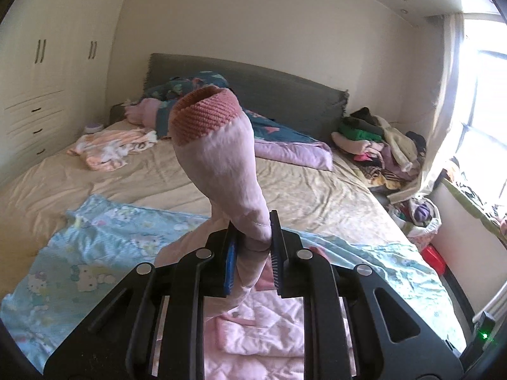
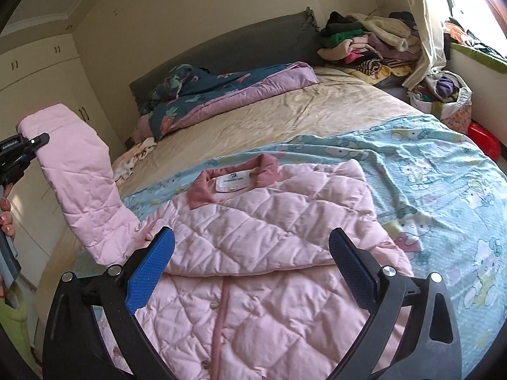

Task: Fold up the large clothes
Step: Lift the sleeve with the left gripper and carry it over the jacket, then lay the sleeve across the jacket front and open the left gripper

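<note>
Left wrist view showed the left claw (image 1: pixel 252 250) closed tight on the raised sleeve (image 1: pixel 221 171) of a pale pink quilted padded jacket (image 2: pixel 253 253), its blue-padded fingers (image 1: pixel 229 266) pinching the fabric a little below the darker pink ribbed knit cuff (image 1: pixel 206 117), which stood up above the grip. The jacket's body lay front-up on a light blue cartoon-print sheet (image 2: pixel 443 183) spread over the near part of the wide bed (image 2: pixel 317 107), with its darker pink collar (image 2: pixel 234 180) pointing toward the grey headboard (image 2: pixel 240 44) and the other sleeve already laid across the chest. From the right wrist view, the right claw (image 2: pixel 252 262) hung above the jacket's midsection with its jaws spread wide and nothing between them; whether its tips brushed the quilting could not be told. The jacket looked soft, puffy and light, likely to spring back rather than hold a crease, and its smooth shell seemed somewhat slippery, so a firm pinch near a seam, cuff or hem seemed the safest hold. Laying the lifted sleeve across the front, then gripping the bottom hem at both corners, appeared the sensible way on. A rumpled dark floral quilt (image 2: pixel 221 88) lay by the headboard, well apart from the jacket.
</note>
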